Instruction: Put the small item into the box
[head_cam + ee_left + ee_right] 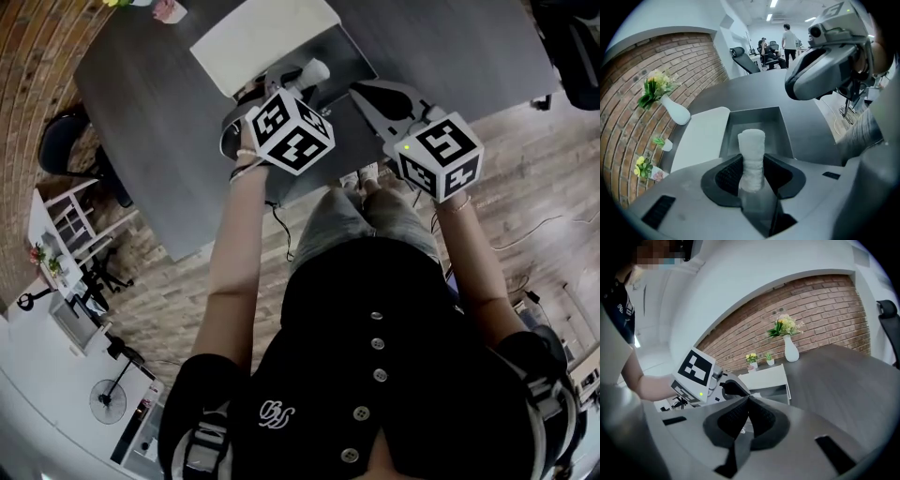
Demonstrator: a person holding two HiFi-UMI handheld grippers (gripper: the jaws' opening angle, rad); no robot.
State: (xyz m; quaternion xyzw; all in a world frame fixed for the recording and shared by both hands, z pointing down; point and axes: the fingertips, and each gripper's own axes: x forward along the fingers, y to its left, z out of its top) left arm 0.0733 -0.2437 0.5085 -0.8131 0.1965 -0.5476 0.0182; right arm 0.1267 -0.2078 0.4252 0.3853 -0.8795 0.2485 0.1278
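White and soft, the small roll (751,154) is pinched in the left gripper (752,174), with the open box (782,130) at twelve o'clock just beyond. The right gripper (746,403), at three o'clock of the left, has its jaws together and empty. The carrying step looks nearly done. Next, I judge: lower the roll into the box, then release it.

a black short-sleeved top (422,375) is worn, closed down the front by a row of pale round buttons (380,375) and marked on the chest with a small white embroidered sign (272,412). grey-and-white straps (206,448) are seen over both shoulders. faded grey denim (342,220) is worn on the legs, and a dark band (246,171) on the left wrist. the left gripper (752,161) and the right gripper (746,399) are cased in grey shells and lined with black ribbed pads (729,173). each is topped by a marker cube (291,131) of black-and-white squares, and a green light (407,147) is lit on the right one.
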